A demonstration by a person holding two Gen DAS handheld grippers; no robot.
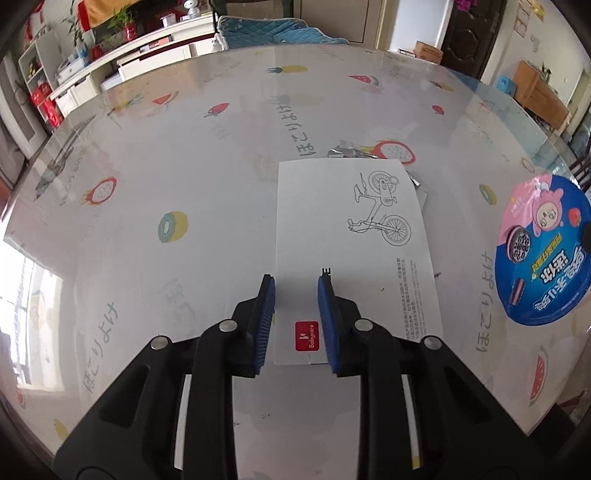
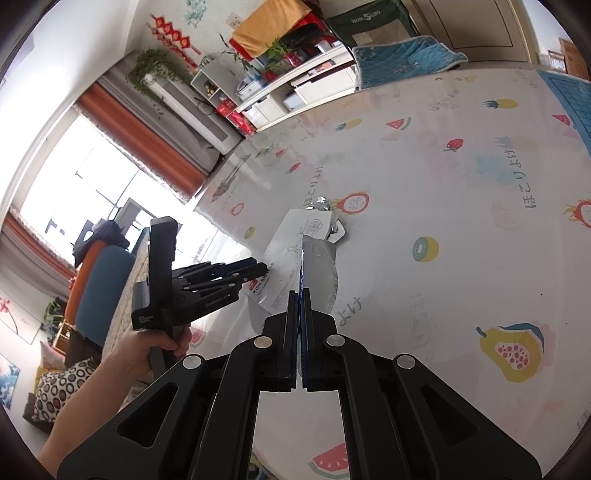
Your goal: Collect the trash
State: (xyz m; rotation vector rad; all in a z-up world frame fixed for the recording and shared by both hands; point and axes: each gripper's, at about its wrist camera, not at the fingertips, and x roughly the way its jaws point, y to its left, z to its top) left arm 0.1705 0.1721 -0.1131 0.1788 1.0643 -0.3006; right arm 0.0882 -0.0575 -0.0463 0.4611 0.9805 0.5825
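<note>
A white bicycle leaflet (image 1: 351, 254) lies flat on the table, with crumpled silver foil (image 1: 347, 149) just beyond its far edge. My left gripper (image 1: 296, 278) is open, its blue pads (image 1: 266, 317) hovering over the leaflet's near left part. My right gripper (image 2: 300, 295) is shut on a round blue-and-pink cookie lid (image 2: 319, 273), held edge-on above the table. The lid shows face-on at the right of the left wrist view (image 1: 543, 251). The leaflet (image 2: 291, 251) and foil (image 2: 325, 205) lie past the right gripper. The left gripper (image 2: 255, 269) reaches in from the left there.
The table (image 1: 184, 166) has a glossy fruit-print cover. A blue quilted chair (image 1: 266, 31) stands at the far edge. White shelves (image 2: 295, 92) and a window (image 2: 92, 184) lie beyond. The table's near edge (image 1: 554, 424) curves at lower right.
</note>
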